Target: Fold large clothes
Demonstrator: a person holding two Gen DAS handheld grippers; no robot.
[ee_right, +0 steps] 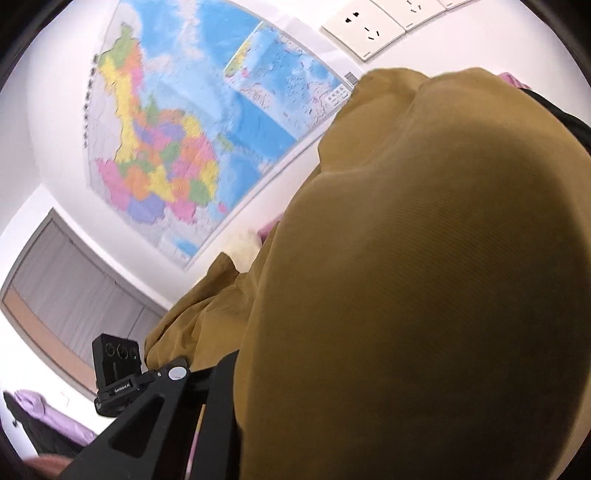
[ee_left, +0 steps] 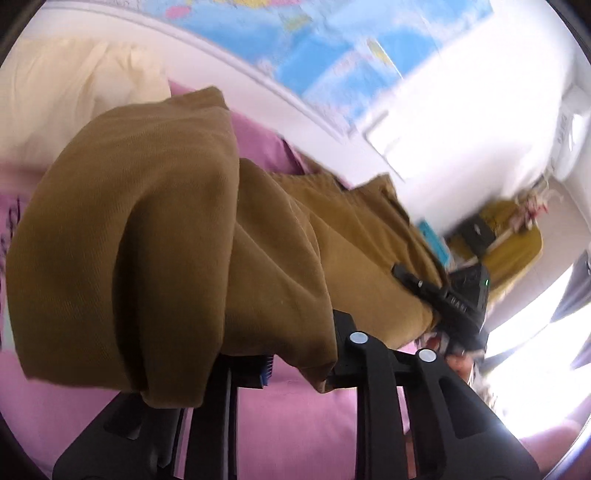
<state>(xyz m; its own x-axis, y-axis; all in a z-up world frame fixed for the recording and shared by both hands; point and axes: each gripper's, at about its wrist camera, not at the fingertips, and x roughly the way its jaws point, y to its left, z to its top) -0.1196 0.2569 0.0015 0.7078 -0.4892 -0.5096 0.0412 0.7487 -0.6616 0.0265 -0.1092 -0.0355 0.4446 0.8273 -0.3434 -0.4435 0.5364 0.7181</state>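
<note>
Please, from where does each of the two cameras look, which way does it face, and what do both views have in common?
Left wrist: sits on the left gripper, looking along its fingers over the brown garment and pink bed sheet toward the wall map; the right gripper shows too.
Right wrist: sits on the right gripper, facing the wall map and sockets; the left gripper's camera block shows.
Shared: garment, map, sheet, each other's gripper.

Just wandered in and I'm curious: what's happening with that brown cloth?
A person is folding a large brown garment over a pink-covered bed with two handheld grippers. The left gripper is closed on the fabric, which drapes over it. The same cloth hides the right gripper fingertips. A map hangs on the wall.
</note>
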